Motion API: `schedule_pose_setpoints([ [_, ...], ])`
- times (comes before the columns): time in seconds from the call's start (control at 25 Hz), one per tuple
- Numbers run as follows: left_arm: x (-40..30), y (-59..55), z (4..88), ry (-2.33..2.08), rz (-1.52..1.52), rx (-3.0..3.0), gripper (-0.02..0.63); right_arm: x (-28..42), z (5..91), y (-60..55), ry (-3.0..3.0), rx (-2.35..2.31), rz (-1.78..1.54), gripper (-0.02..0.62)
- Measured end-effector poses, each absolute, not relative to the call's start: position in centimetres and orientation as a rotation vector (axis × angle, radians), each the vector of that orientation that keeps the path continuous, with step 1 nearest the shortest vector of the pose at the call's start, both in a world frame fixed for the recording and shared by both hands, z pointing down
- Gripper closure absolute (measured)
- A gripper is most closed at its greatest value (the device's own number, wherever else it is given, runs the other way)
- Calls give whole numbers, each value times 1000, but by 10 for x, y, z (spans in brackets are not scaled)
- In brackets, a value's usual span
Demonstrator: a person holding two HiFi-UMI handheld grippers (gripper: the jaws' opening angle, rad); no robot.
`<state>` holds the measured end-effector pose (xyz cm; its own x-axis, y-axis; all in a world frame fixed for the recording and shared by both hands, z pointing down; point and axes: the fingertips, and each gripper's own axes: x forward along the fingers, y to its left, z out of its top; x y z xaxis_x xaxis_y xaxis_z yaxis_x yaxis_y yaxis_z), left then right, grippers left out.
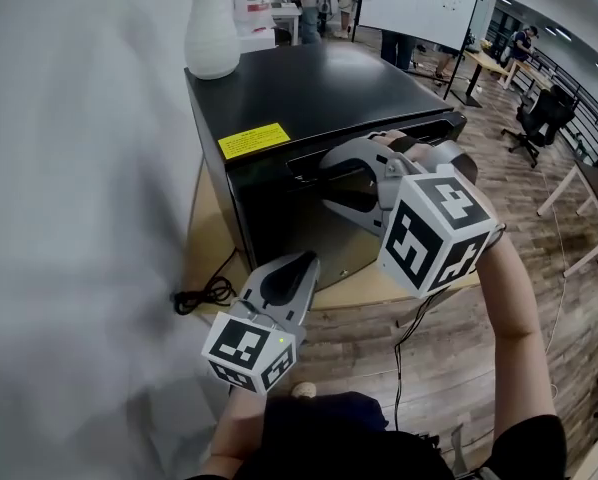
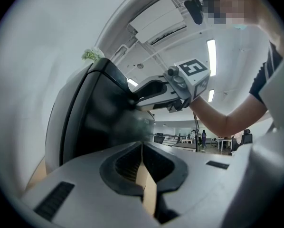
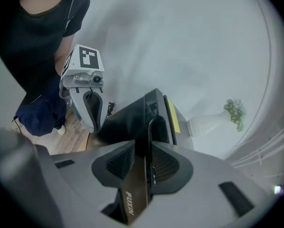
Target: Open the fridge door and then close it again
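Two tools are held, one in each hand. The right tool (image 3: 142, 144) has its jaws on either side of the top edge of the glossy black door (image 1: 279, 218) of the small black box-shaped fridge (image 1: 319, 88). This edge fills the gap, and the pads seem to press on it. The left tool (image 2: 142, 146) is closed with nothing between its jaws. It hangs apart from the fridge, near the lower left corner of the door.

The fridge stands on a low pale wooden board (image 1: 201, 218) on the brown plank floor (image 1: 379, 353), close to the plain white wall (image 1: 79, 168). On its top, at the back left, stands a white ceramic vase (image 1: 211, 33). A yellow rectangular label (image 1: 253, 140) is stuck near the front left. A thin black cable (image 1: 204, 293) lies coiled beside the board. Far behind are a large whiteboard (image 1: 419, 6) and a black office chair (image 1: 544, 118).

The right tool and its marker cube (image 1: 439, 233) cover the right part of the door, so I cannot tell if the door is fully shut or a little ajar. The top of the vase is cut off by the picture edge. In the left gripper view the fridge is dark and blurred.
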<state>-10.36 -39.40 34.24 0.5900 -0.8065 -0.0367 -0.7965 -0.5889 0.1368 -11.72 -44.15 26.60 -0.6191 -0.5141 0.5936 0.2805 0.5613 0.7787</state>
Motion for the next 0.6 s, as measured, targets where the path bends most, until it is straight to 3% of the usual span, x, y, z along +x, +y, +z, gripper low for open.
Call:
schedule_pose_setpoints([
  [0.6,-98,-386,342,-1393,-152,2670,598,-116,263,-442,-1897,170,-1182,515],
])
